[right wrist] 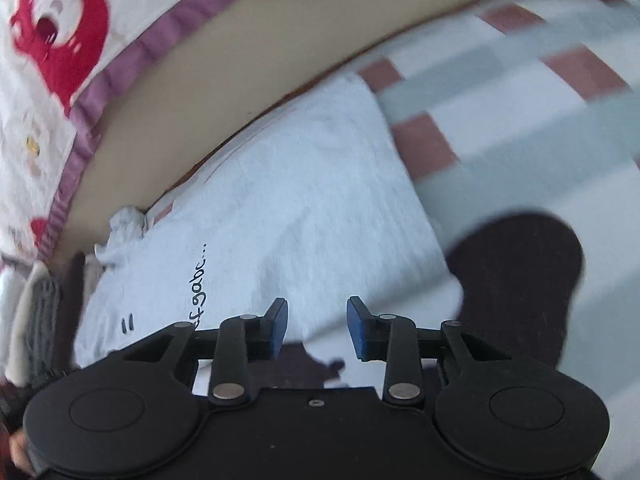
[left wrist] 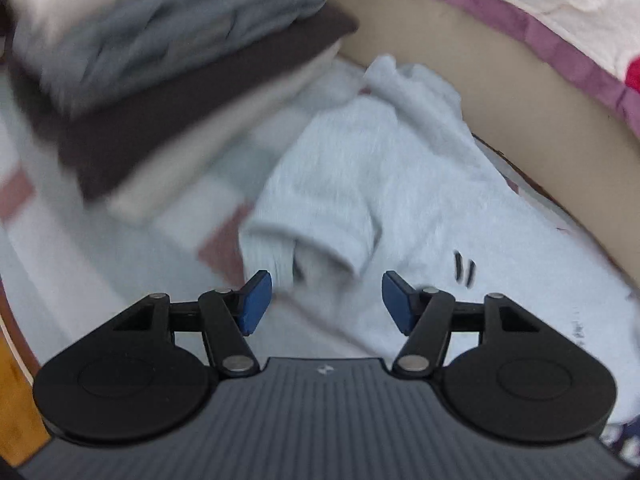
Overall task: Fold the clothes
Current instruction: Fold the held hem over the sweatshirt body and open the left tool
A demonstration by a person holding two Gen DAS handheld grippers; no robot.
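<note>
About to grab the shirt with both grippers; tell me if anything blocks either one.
Nothing visible does. The left gripper is open, with the shirt and its sleeve right ahead. The right gripper is open over the shirt's edge. The folded stack lies off to the left.

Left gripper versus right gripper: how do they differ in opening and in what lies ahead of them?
The left gripper is spread wider than the right gripper. The left gripper points at the folded sleeve of the light grey shirt, near the stack of folded clothes; the right gripper sits over the shirt's hem edge. Both are open and hold nothing.
</note>
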